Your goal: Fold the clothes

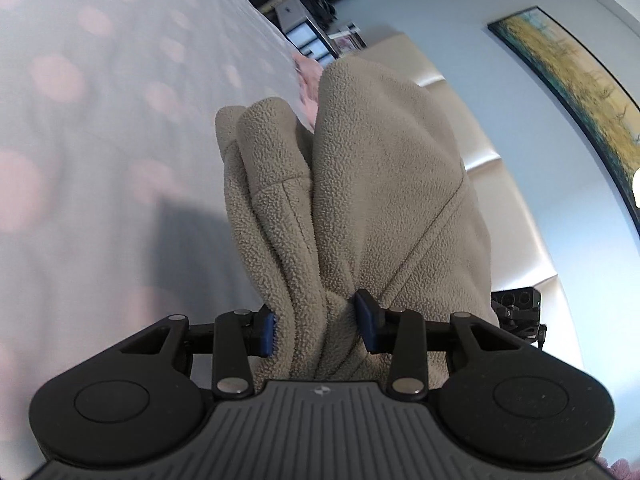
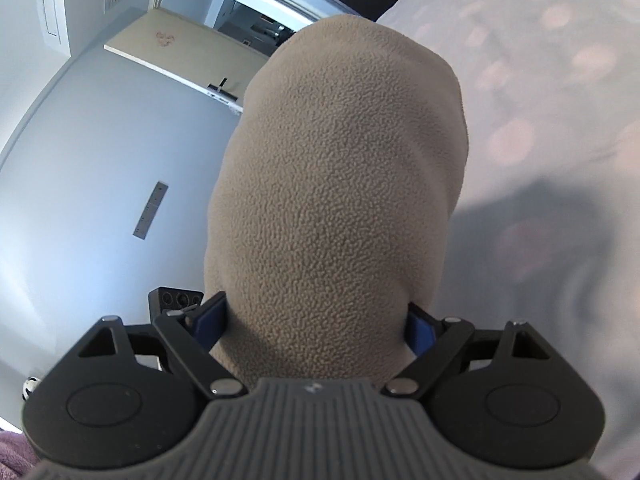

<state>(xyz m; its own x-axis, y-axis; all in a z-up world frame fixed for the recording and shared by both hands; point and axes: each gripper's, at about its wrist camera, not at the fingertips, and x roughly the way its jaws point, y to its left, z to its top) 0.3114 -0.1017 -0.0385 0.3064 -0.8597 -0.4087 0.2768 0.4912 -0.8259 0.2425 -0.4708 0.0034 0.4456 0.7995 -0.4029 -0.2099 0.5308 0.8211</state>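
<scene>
Fleece (image 1: 360, 184) hangs bunched between both grippers, left (image 1: 316, 326) and right (image 2: 316, 326), jaws clamped on it, lifted off the bed (image 1: 100, 140) to spread.

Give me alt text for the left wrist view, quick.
The left gripper is shut on a bunched fold of tan fleece garment, which hangs away from its blue-padded fingers. A white bedspread with pink dots fills the left side; a framed painting hangs on the wall at right.
</scene>
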